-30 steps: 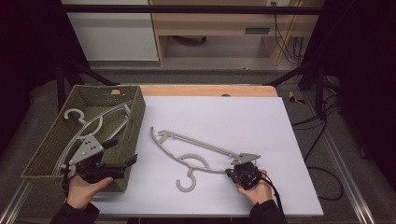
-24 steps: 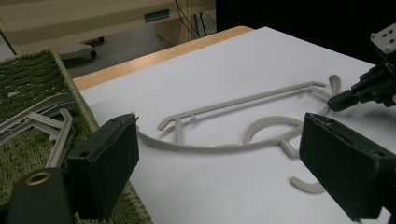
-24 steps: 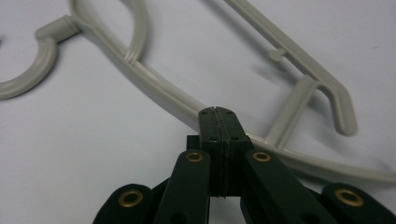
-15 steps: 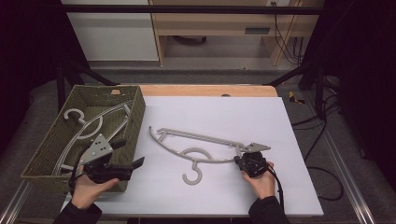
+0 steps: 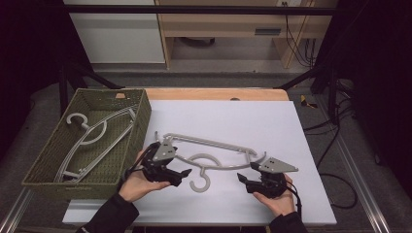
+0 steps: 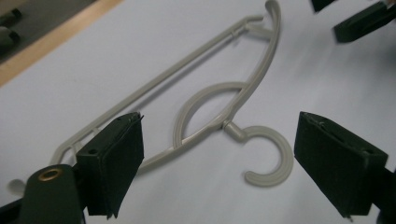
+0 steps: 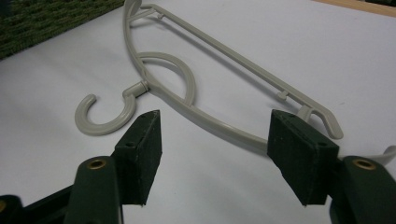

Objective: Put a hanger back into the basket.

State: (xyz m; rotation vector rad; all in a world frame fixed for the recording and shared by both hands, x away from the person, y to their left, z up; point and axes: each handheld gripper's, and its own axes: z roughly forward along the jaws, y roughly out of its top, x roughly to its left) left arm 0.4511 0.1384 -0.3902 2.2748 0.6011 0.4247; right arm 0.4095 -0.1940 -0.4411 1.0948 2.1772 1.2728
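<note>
grey plastic clothes hanger with a round hook (image 5: pixel 209 153) lies flat on the white foam-topped table (image 5: pixel 291 126), near the table's centre, hook end pointing to 6 o'clock in the high view. left tongs (image 5: pixel 180 175) sit at the hanger's 8 o'clock, just beside its left shoulder, jaws apart with nothing pinched; in the left gripper view the hanger body (image 6: pixel 219 100) lies ahead of the two black pads (image 6: pixel 114 163), hook at about 5 o'clock of the frame centre. right tongs (image 5: pixel 244 180) sit at the hanger's 4 o'clock near its right end; jaws have just been opening and now stand apart, not pressing on anything. in the right gripper view the hanger's curved lower arm (image 7: pixel 224 123) runs across between the pads (image 7: pixel 140 149) without touching either, right tip of it passing behind the right pad. olive-green woven rectangular basket (image 5: pixel 46 160) stands on the table's left edge at 9 o'clock, with a second grey plastic hanger (image 5: pixel 94 136) lying inside it.
</note>
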